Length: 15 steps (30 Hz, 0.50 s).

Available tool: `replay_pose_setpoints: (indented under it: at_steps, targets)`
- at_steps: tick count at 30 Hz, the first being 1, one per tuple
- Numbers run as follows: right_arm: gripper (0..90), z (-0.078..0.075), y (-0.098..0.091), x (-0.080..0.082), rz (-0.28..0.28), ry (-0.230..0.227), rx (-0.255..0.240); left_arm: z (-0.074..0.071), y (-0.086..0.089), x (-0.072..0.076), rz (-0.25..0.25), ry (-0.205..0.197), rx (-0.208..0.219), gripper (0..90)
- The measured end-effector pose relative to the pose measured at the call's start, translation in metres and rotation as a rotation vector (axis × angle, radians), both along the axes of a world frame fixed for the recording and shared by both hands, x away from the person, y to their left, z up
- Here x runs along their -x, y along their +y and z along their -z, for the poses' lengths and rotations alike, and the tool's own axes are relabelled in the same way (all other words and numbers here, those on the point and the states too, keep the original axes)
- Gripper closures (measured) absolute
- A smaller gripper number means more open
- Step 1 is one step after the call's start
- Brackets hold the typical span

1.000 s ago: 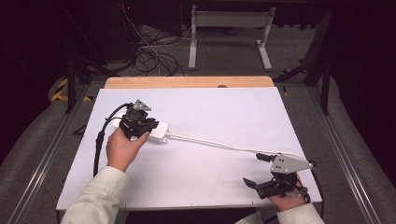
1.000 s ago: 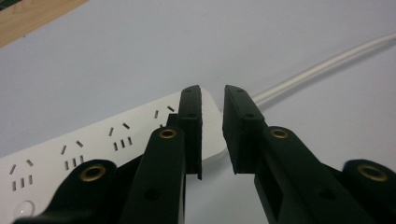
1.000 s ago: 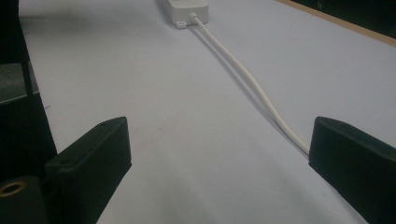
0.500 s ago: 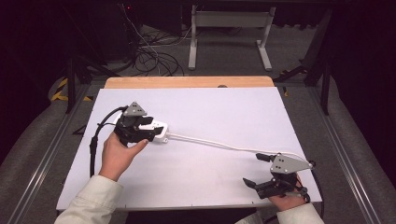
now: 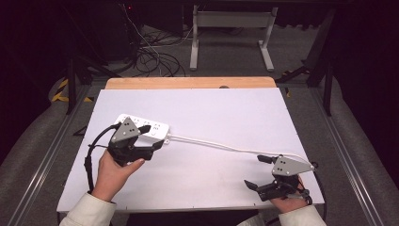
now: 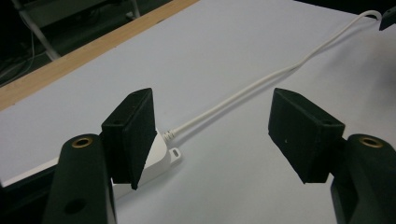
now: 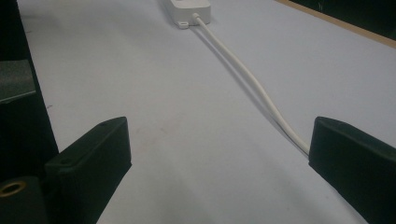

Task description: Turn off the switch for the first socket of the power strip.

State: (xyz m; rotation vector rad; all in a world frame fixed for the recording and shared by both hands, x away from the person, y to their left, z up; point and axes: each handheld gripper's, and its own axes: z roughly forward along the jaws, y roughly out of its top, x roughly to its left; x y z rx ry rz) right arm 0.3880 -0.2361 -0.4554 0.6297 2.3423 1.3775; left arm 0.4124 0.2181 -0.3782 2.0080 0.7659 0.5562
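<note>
Left gripper (image 5: 157,136) just opened, jaws wide apart, nothing between; white power strip (image 5: 143,127) released flat on table (image 5: 211,113) at 10 o'clock. Right gripper (image 5: 258,172) agape at 4 o'clock beside cord (image 5: 211,143). Back away level, avoid snagging strip's end.

A white power strip (image 5: 143,127) with a white cord (image 5: 221,146) lies left of centre on the white worktop (image 5: 226,113), edged in pale wood along the top. Both tools, left (image 5: 153,136) and right (image 5: 258,171), are black with grey plates.
</note>
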Motion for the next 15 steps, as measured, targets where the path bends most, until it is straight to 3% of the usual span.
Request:
replay_pose_setpoints:
  at_steps: [6, 11, 15]
  targets:
    - [6.1, 0.000, 0.000, 0.000, -0.002, -0.002, -0.002, 0.014, 0.009, 0.015, 0.015, -0.023, 0.063, 30.4]
    - [5.5, -0.001, -0.001, 0.001, -0.011, -0.006, -0.008, 0.028, 0.014, 0.022, 0.010, -0.059, 0.030, 27.7]
    - [5.2, -0.001, -0.001, 0.001, -0.016, -0.004, -0.010, 0.040, 0.019, 0.028, 0.029, -0.070, 0.068, 26.3]
